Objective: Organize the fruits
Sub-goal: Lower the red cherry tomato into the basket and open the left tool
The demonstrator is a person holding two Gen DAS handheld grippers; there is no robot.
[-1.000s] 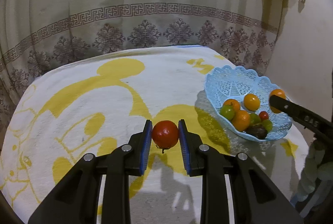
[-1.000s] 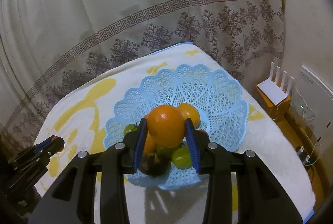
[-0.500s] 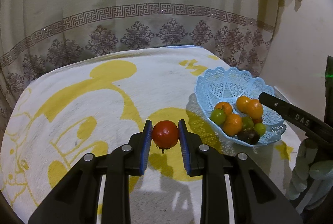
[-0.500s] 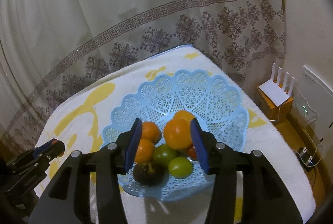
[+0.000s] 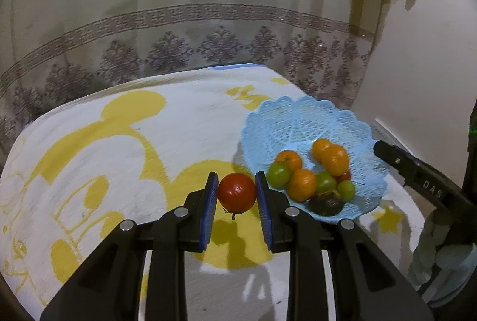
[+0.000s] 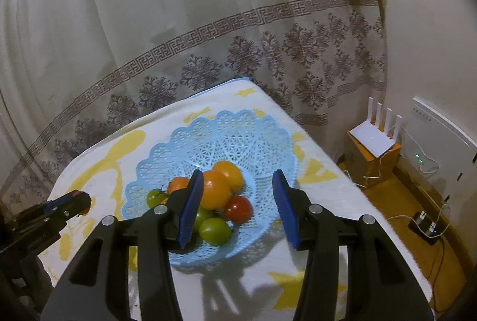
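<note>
Over the cloth, the left gripper clamps a red tomato just left of the basket. In the right view, the right gripper gapes wide and empty above the basket's fruit.

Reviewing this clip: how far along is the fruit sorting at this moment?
Nearly done, it seems. The blue basket already holds a pile of oranges, green fruits, a small red one and a dark fruit. The right gripper is open and empty above it. In hand: a red tomato clamped in the left gripper beside the basket. Left: drop it in; no other loose fruit shows on the cloth.
</note>
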